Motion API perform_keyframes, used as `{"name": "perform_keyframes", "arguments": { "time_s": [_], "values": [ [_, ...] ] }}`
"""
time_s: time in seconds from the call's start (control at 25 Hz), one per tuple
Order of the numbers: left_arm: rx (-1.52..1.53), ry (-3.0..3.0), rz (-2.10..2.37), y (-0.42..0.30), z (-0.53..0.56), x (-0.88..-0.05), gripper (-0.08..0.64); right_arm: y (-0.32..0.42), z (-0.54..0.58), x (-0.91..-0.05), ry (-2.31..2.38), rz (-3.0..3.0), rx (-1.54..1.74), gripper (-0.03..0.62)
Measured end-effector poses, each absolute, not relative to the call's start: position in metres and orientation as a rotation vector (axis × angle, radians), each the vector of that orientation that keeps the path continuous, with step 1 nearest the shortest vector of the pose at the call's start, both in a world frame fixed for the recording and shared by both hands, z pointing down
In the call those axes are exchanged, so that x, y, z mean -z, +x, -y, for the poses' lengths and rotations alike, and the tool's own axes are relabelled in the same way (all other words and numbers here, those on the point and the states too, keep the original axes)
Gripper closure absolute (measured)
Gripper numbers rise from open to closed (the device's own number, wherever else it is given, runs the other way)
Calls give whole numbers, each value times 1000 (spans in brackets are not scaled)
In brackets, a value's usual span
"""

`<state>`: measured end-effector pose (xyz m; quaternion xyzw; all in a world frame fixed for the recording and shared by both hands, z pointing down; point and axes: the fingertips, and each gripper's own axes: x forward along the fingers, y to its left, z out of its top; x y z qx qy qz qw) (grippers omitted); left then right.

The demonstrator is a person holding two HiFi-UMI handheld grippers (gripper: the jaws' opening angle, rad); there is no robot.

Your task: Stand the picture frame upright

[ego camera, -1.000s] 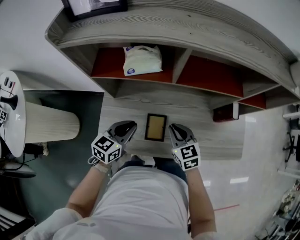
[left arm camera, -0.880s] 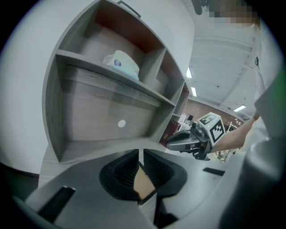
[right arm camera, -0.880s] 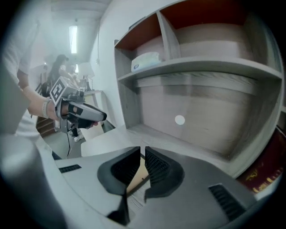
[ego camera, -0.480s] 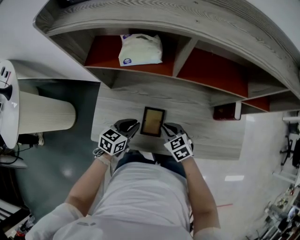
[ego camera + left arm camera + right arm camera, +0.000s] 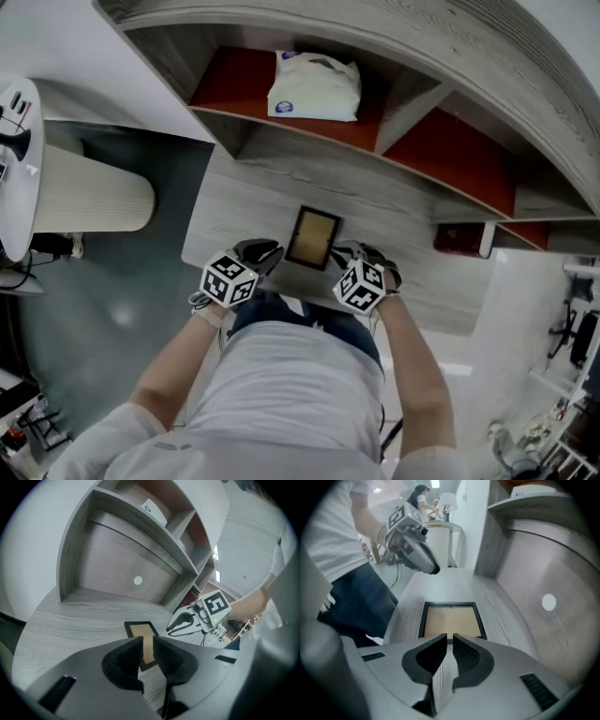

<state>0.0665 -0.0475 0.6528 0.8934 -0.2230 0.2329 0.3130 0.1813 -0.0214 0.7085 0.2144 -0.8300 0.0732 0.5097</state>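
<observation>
Grey wood-grain desk (image 5: 244, 202) at centre, picture frame (image 5: 312, 237) lying flat on it. The left gripper (image 5: 262, 253) has its jaws narrowly apart, just opening, nothing between them; the right gripper (image 5: 348, 253) is closed and empty. Teal floor (image 5: 112, 309) at lower left.

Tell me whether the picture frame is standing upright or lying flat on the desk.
Lying flat. The picture frame rests on the desk, its whole tan panel facing straight up.

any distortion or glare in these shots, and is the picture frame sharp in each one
Head view: the wide lens bows the shelf unit into arcs; the picture frame is small but fairly sharp, with no glare. Left gripper view: heavy fisheye, dark corners, frame clear. Right gripper view: the same round vignette, frame clear, bright background washed out.
</observation>
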Motion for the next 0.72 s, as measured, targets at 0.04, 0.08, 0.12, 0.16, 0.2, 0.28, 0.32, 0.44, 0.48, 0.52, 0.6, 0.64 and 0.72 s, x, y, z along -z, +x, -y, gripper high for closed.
{"name": "perform_keyframes", "arguments": {
  "time_s": [0.04, 0.08, 0.12, 0.16, 0.2, 0.28, 0.32, 0.44, 0.48, 0.52, 0.6, 0.64, 0.72],
  "values": [
    [-612, 2349, 596, 64, 45, -653, 508, 180, 21, -711, 471, 1986, -141, 568],
    [-611, 2342, 604, 60, 44, -654, 508, 179, 21, -714, 427, 1974, -105, 568],
    [-608, 2334, 613, 57, 42, -655, 508, 178, 21, -716, 384, 1961, -68, 568],
    [-605, 2325, 623, 54, 41, -656, 508, 177, 21, -719, 341, 1946, -30, 568],
    [-600, 2316, 634, 51, 40, -657, 508, 177, 21, -722, 297, 1928, 10, 568],
    [-587, 2298, 652, 45, 38, -659, 508, 176, 21, -728, 202, 1880, 87, 553],
    [-581, 2292, 660, 43, 37, -659, 508, 176, 20, -732, 154, 1857, 118, 496],
    [-569, 2276, 681, 37, 35, -661, 508, 173, 17, -739, 24, 1795, 204, 405],
    [-564, 2271, 688, 36, 35, -661, 508, 174, 16, -741, -11, 1777, 231, 405],
    [-558, 2266, 694, 35, 35, -661, 508, 174, 16, -743, -41, 1762, 250, 405],
    [-549, 2257, 703, 34, 37, -661, 508, 175, 16, -747, -87, 1740, 273, 405],
    [-546, 2254, 706, 33, 37, -661, 508, 175, 16, -749, -107, 1733, 282, 407],
    [-544, 2249, 709, 32, 38, -661, 508, 174, 17, -752, -149, 1719, 307, 410]
  ]
}}
